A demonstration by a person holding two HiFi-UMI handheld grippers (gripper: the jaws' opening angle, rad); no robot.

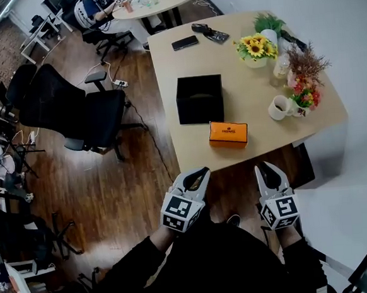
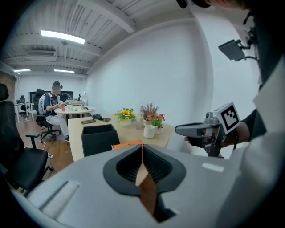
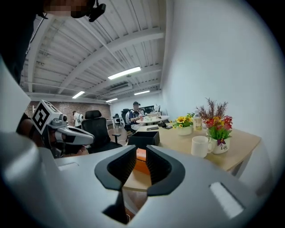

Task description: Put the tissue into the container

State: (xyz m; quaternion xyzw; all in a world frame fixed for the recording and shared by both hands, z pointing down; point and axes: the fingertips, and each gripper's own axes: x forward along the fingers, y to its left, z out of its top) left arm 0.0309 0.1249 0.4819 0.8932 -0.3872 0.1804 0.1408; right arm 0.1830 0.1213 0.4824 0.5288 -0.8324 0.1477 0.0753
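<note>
While the orange tissue box (image 1: 228, 134) lies flat by the near edge of the counter (image 1: 249, 93), closed and with dark print on its top, the black open-topped container (image 1: 199, 99) stands just beyond it, bare wood between them. To the right sit a white mug (image 1: 280, 108), red flowers (image 1: 304, 92) and sunflowers (image 1: 256, 47); a phone (image 1: 185, 43) lies far off. The left gripper (image 1: 197, 176) hangs short of the counter, jaws together and empty; the right gripper (image 1: 269, 171) is beside it, jaws slightly apart and empty

The table (image 1: 257, 115) before me carries a black container (image 1: 199, 99), orange tissue box (image 1: 228, 133), mug (image 1: 278, 108), flowers (image 1: 256, 47) and a phone (image 1: 185, 43).
</note>
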